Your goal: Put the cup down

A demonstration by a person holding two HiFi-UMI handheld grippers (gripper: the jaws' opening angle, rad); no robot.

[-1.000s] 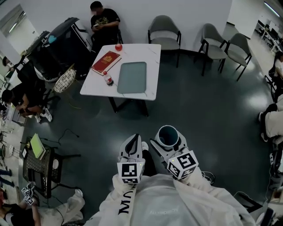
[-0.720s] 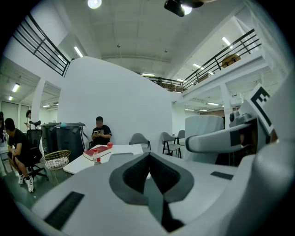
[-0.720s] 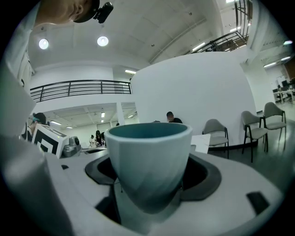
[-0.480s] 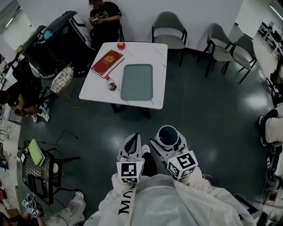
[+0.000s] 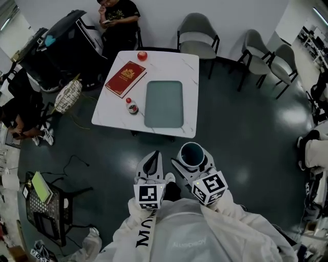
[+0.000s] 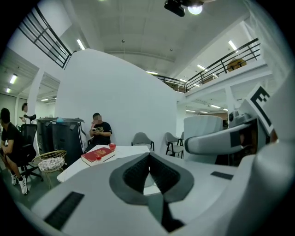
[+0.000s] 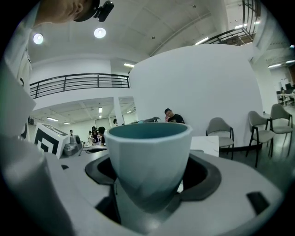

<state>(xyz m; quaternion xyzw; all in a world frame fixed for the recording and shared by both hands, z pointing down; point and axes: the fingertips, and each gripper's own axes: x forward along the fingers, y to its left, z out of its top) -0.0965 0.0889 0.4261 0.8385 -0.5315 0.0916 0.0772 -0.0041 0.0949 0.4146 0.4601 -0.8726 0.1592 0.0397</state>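
Note:
A pale cup (image 5: 193, 154) with a teal inside stands upright between the jaws of my right gripper (image 5: 191, 158), held over the dark floor short of the table. In the right gripper view the cup (image 7: 150, 159) fills the middle, the pads pressed on its sides. My left gripper (image 5: 150, 167) hangs beside it at the left, its jaws shut with nothing between them; the closed pads (image 6: 138, 177) meet in the left gripper view. Ahead stands the white table (image 5: 179, 66) with a grey-green tray (image 5: 164, 104) on it.
On the table lie a red book (image 5: 125, 78), a small red-capped jar (image 5: 132, 106) and a red apple (image 5: 142, 55). Grey chairs (image 5: 199, 33) line the far wall. A seated person (image 5: 115, 15), a wire basket (image 5: 66, 95) and a black bin stand at the left.
The table has drawn nearer and shifted slightly right in the head view. Both grippers keep their pose, the cup still held.

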